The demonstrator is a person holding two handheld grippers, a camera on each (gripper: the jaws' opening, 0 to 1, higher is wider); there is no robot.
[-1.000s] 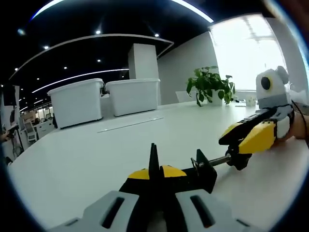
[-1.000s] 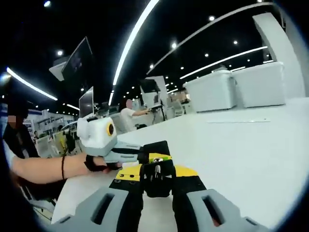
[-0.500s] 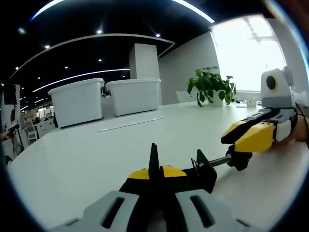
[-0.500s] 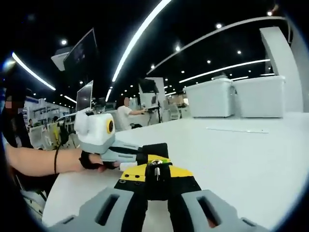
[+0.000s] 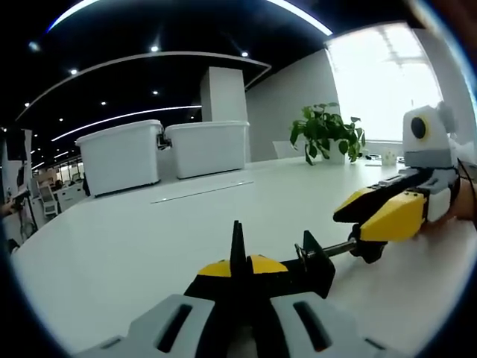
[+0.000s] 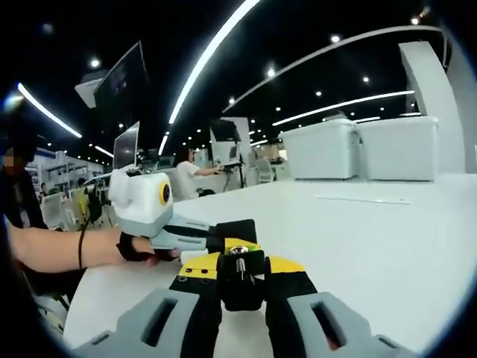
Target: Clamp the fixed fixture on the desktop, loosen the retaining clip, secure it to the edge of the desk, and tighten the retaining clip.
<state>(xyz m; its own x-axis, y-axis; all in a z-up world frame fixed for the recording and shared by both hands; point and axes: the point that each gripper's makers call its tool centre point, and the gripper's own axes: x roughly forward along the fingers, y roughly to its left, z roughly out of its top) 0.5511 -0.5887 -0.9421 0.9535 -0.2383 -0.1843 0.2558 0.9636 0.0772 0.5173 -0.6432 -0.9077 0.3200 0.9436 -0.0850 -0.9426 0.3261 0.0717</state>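
The black-and-yellow metal screw clamp (image 5: 261,276) is lying on the broad white worktop (image 5: 149,239), near its edge. The left gripper (image 5: 242,287) is pinching the clamp's frame between closed jaws. The right gripper (image 5: 373,220) is closing its yellow-and-black jaws on the black knob (image 5: 369,250) at the end of the clamp's threaded rod, seen end-on in the right gripper view (image 6: 240,272).

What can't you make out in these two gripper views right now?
- Left gripper view: the clamp's lower body, hidden behind the left gripper.
- Left gripper view: the small item beside the plant, too small and washed out by window glare.
- Right gripper view: the screw knob, mostly covered by the right gripper.
- Right gripper view: the distant monitors, too dark to read.
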